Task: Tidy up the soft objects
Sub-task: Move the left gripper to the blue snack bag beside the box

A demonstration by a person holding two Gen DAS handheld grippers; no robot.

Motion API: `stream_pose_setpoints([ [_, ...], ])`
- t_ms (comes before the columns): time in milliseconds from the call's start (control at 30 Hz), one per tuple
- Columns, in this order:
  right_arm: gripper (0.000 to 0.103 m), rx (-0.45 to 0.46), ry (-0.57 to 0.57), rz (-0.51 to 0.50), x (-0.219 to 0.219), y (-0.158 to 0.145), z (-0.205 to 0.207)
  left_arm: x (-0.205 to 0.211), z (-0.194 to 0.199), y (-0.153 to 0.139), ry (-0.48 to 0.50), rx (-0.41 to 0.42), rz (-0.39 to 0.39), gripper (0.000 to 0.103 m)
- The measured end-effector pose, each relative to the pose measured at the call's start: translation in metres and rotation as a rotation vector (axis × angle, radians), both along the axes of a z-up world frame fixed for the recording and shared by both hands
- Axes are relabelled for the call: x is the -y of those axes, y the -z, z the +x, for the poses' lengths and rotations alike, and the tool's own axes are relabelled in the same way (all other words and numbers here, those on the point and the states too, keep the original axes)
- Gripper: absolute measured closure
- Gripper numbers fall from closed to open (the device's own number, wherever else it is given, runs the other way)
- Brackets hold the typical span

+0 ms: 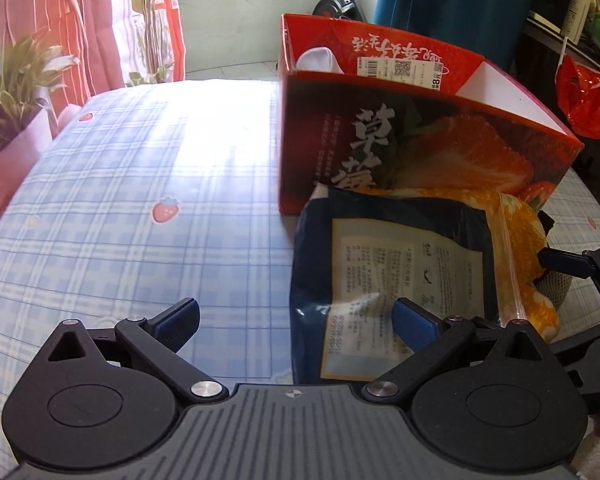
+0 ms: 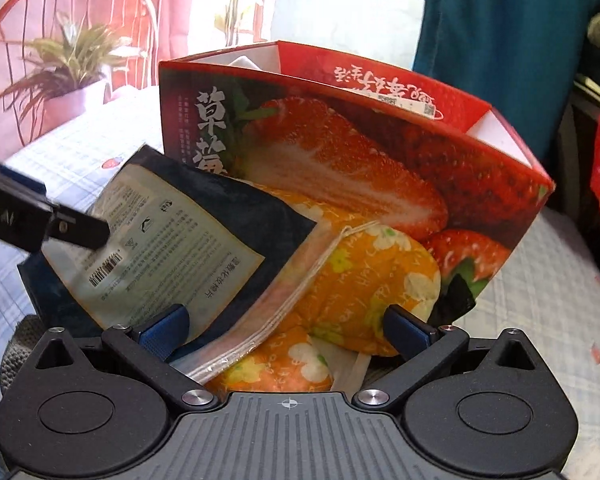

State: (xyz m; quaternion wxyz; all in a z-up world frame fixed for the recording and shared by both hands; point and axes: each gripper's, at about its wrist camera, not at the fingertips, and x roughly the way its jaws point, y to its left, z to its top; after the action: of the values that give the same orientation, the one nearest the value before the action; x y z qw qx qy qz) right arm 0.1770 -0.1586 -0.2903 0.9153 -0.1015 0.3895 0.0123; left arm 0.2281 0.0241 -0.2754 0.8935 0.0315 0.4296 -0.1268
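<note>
A dark blue zip-seal pouch (image 2: 180, 216) with a pale printed label lies slanted atop an orange floral cushion (image 2: 364, 264), the pile resting on the counter (image 1: 120, 200) against the front wall of a red strawberry-print box (image 2: 340, 140), in which something white (image 1: 318, 58) already sits. The right gripper (image 2: 288, 326), jaws spread wide and holding nothing, has the pouch's sealed edge and the cushion directly ahead, lying between its fingers (image 2: 406, 330); the pouch's long axis appears to run diagonally, from the near centre up and away to this gripper's left. The left gripper (image 1: 296, 320), also spread wide and empty, sits off the pouch's other side, with only its inner finger (image 1: 414, 322) over the label and bare checked cloth ahead of the rest. The right gripper looks the nearer and better aligned for a grasp; the box opening lies beyond and above the pile.
</note>
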Motion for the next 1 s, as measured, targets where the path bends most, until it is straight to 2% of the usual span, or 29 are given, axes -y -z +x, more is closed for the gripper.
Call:
stream_pose_setpoints([
  [200, 0.001, 0.061, 0.000, -0.021, -0.004, 0.009, -0.009, 0.000, -0.001, 0.014, 0.002, -0.004, -0.022, 0.000],
  [300, 0.001, 0.060, -0.001, -0.016, -0.004, 0.011, -0.008, -0.003, 0.001, 0.020, -0.021, -0.017, -0.067, 0.000],
  [433, 0.001, 0.051, -0.009, -0.004, -0.001, 0.011, -0.006, -0.001, -0.006, 0.026, -0.015, 0.031, -0.065, 0.000],
  [533, 0.001, 0.055, -0.010, -0.010, -0.003, 0.012, -0.006, -0.005, -0.009, 0.032, -0.041, 0.028, -0.104, 0.000],
  [633, 0.001, 0.056, -0.011, -0.010, -0.002, 0.013, -0.007, -0.009, -0.007, 0.035, -0.074, 0.001, -0.147, 0.000],
  [733, 0.001, 0.057, -0.011, -0.010, -0.002, 0.013, -0.007, -0.013, -0.002, 0.036, -0.109, -0.064, -0.194, 0.000],
  [867, 0.001, 0.070, -0.004, -0.007, -0.002, 0.014, -0.010, -0.020, 0.004, 0.035, -0.095, -0.102, -0.212, 0.000],
  [1000, 0.001, 0.068, -0.005, 0.002, -0.001, 0.014, -0.010, -0.029, 0.012, 0.031, -0.097, -0.153, -0.260, 0.000],
])
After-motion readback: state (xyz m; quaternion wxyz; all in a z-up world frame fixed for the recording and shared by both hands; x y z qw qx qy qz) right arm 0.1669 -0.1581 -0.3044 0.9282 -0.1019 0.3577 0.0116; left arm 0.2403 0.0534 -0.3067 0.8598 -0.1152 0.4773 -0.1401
